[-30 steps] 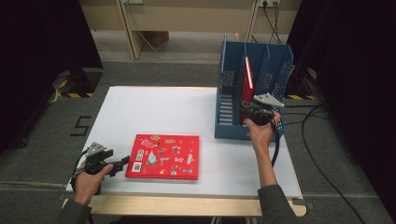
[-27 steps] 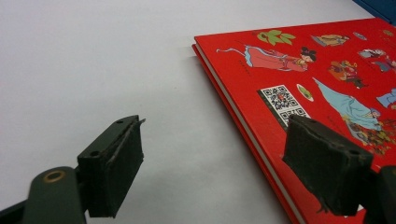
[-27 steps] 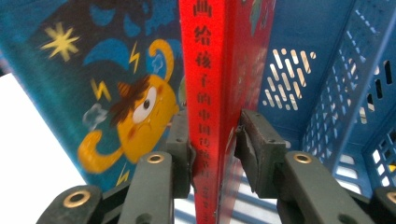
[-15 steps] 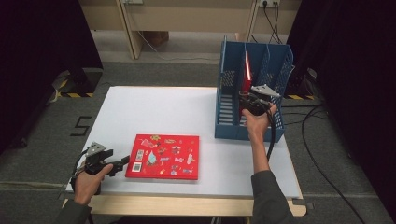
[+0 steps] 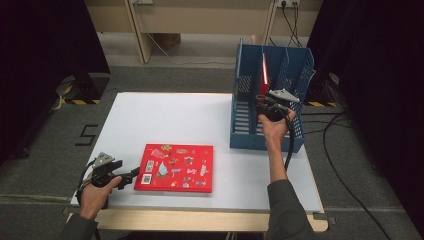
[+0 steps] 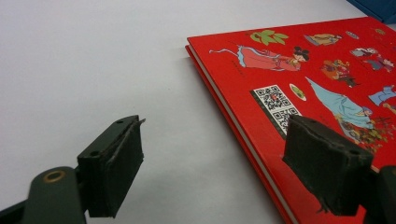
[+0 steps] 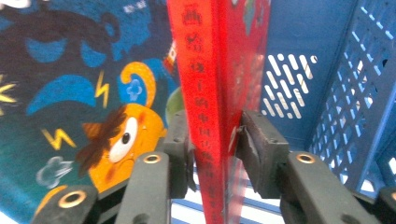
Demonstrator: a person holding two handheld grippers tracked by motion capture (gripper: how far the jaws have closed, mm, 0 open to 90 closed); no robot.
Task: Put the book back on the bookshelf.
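A red picture book (image 5: 176,167) (image 6: 303,79) lies flat on the white table (image 5: 165,120). My left gripper (image 5: 131,175) (image 6: 219,140) rests low at the book's near left corner, open, one jaw over the table and the other over the cover. A second red book (image 5: 263,75) (image 7: 205,70) stands upright in the blue file rack (image 5: 295,65) (image 7: 327,56). On its spine my right gripper (image 5: 260,102) (image 7: 212,140) is shut, with a pad pressed to each side.
Beside the upright red book, a book with a cartoon cover (image 7: 93,93) leans in the rack. The rack stands at the table's far right corner. Cables (image 5: 340,125) trail on the floor to the right. Bare tabletop stretches behind the flat book.
My right hand has moved away from the person and deeper into the rack with the upright red book. The left gripper and the flat book have stayed put.
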